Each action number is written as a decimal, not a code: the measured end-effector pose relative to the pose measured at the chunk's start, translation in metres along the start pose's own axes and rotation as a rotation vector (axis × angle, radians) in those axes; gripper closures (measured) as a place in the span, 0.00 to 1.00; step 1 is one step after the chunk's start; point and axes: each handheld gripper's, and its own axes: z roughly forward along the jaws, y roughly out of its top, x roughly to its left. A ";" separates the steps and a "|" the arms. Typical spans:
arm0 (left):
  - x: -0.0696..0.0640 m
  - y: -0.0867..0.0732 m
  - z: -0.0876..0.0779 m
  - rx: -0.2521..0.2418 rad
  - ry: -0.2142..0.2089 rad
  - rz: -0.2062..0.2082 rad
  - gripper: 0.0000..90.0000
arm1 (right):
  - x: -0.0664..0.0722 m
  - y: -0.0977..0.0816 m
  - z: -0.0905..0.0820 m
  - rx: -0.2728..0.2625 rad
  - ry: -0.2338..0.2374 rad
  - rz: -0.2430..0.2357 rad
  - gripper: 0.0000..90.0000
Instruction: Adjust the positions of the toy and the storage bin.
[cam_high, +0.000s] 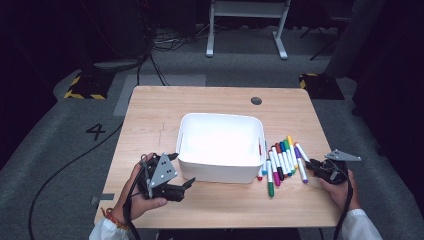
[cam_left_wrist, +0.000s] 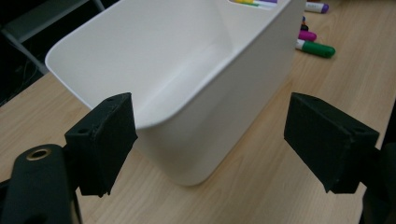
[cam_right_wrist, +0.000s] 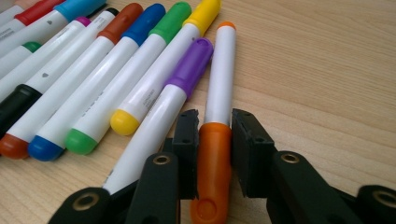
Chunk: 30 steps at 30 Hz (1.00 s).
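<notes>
A white plastic bin (cam_high: 220, 164) stands in the middle of the wooden table (cam_high: 150, 115). Right of it lies a row of several coloured markers (cam_high: 280, 160). My right gripper (cam_high: 312, 164) is at the right end of that row. In the right gripper view my right gripper (cam_right_wrist: 215, 122) is shut on the orange marker (cam_right_wrist: 219, 84), which lies on the table beside a purple marker (cam_right_wrist: 187, 74). My left gripper (cam_high: 183, 169) is open at the bin's near left corner. Its open jaws (cam_left_wrist: 210, 121) stand to either side of the corner of the bin (cam_left_wrist: 196, 140) without touching it.
A green marker (cam_left_wrist: 317, 49) and a magenta one (cam_left_wrist: 307, 35) lie past the bin's far end. A round dark grommet (cam_high: 256, 100) sits near the table's far edge. Bare wood runs along the near edge between my hands.
</notes>
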 end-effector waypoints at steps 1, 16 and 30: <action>-0.002 -0.005 -0.002 0.007 -0.010 0.004 0.19 | -0.001 0.000 0.000 -0.002 -0.001 0.002 0.81; -0.003 -0.077 0.035 0.171 -0.102 -0.184 0.18 | -0.004 -0.002 -0.004 -0.014 -0.043 0.006 0.83; 0.032 -0.113 0.062 0.232 0.003 -0.253 0.18 | -0.007 0.003 -0.010 -0.069 -0.043 0.015 0.83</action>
